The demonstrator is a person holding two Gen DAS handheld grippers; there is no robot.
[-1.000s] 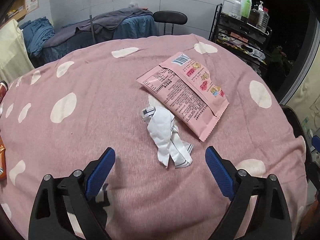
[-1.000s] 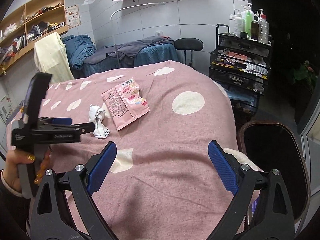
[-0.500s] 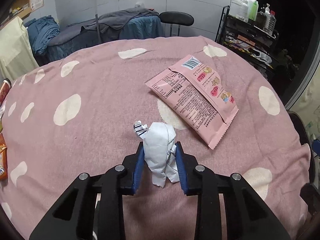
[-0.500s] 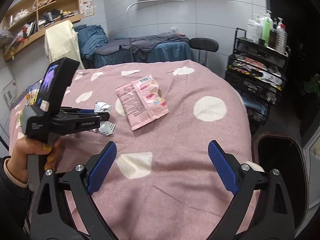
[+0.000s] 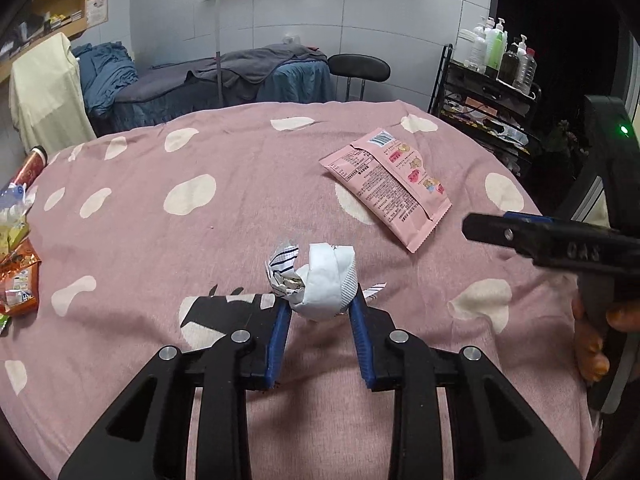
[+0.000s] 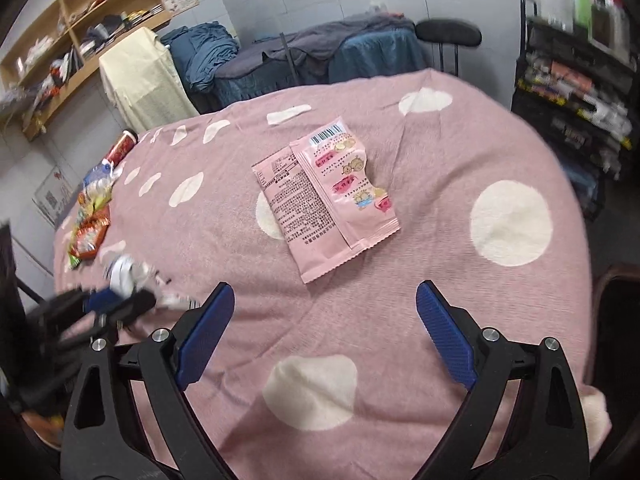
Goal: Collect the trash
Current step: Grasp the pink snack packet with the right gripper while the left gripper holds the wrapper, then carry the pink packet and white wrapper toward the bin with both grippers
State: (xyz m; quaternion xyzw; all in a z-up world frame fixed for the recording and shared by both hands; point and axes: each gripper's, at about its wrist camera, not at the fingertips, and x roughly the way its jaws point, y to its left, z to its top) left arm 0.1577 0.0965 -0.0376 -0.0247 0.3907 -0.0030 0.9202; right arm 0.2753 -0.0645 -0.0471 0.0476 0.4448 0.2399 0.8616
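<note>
My left gripper (image 5: 320, 310) is shut on a crumpled white wrapper (image 5: 326, 280) and holds it just above the pink spotted tablecloth (image 5: 200, 240). The same wrapper (image 6: 124, 272) and left gripper (image 6: 116, 300) show blurred at the left of the right wrist view. A flat pink snack packet (image 5: 390, 186) lies on the cloth beyond and to the right. My right gripper (image 6: 324, 320) is open and empty, hovering close in front of that packet (image 6: 324, 200). It also shows at the right edge of the left wrist view (image 5: 480, 230).
Several colourful wrappers (image 6: 90, 232) and a red can (image 6: 122, 146) lie at the table's far left edge. A dark bin (image 6: 618, 320) stands at the right beside the table. A black rack with bottles (image 5: 496, 80) and a stool (image 5: 358, 68) stand behind.
My left gripper closed on the white wrapper and lifted it off the cloth. My right gripper moved forward and left, closer to the pink packet.
</note>
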